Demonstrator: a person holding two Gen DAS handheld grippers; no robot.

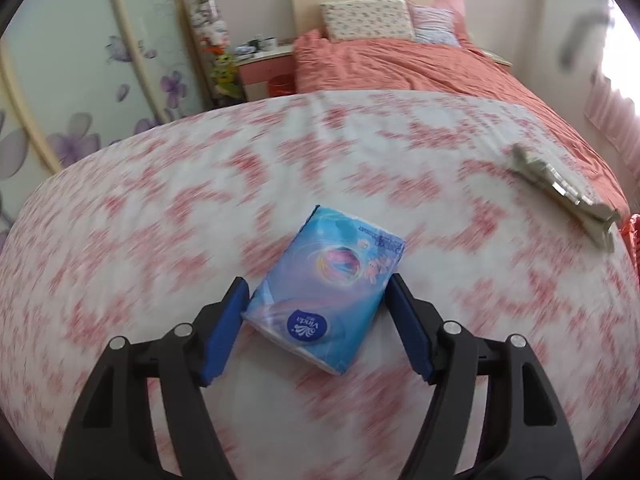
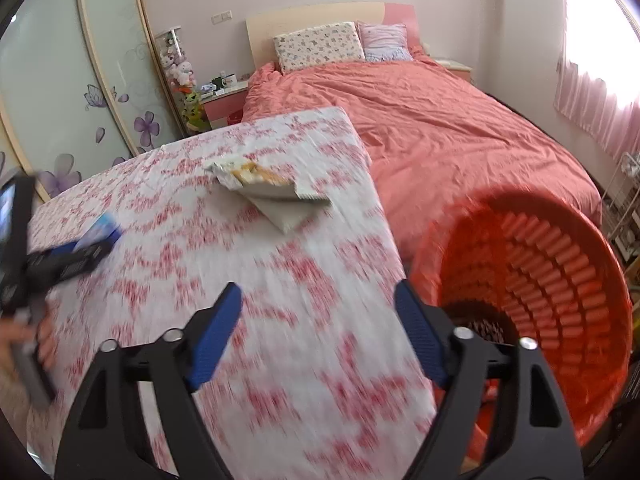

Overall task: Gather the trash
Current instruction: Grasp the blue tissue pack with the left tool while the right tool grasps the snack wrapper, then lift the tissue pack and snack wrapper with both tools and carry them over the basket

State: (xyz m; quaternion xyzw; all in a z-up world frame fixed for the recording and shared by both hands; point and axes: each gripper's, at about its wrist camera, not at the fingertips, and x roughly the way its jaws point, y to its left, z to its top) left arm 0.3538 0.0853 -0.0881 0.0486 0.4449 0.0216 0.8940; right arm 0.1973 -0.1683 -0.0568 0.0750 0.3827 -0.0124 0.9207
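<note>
A blue Vinda tissue pack [image 1: 328, 280] lies on the pink-and-white patterned tabletop [image 1: 160, 208]. My left gripper [image 1: 316, 286] is open, its blue pads on either side of the pack's near end; I cannot tell if they touch it. The pack also shows at the left of the right wrist view [image 2: 100, 230], with the left gripper [image 2: 60, 260] over it. A crumpled snack wrapper [image 1: 560, 188] lies at the table's far right; in the right wrist view [image 2: 268, 188] it is ahead. My right gripper [image 2: 318, 304] is open and empty above the table's right edge.
An orange slatted bin [image 2: 540, 280] stands on the floor right of the table, beside my right gripper. Behind the table is a bed with a salmon duvet [image 2: 440, 120]. Wardrobe doors [image 2: 60, 100] and a bedside table [image 2: 224, 98] are at the left.
</note>
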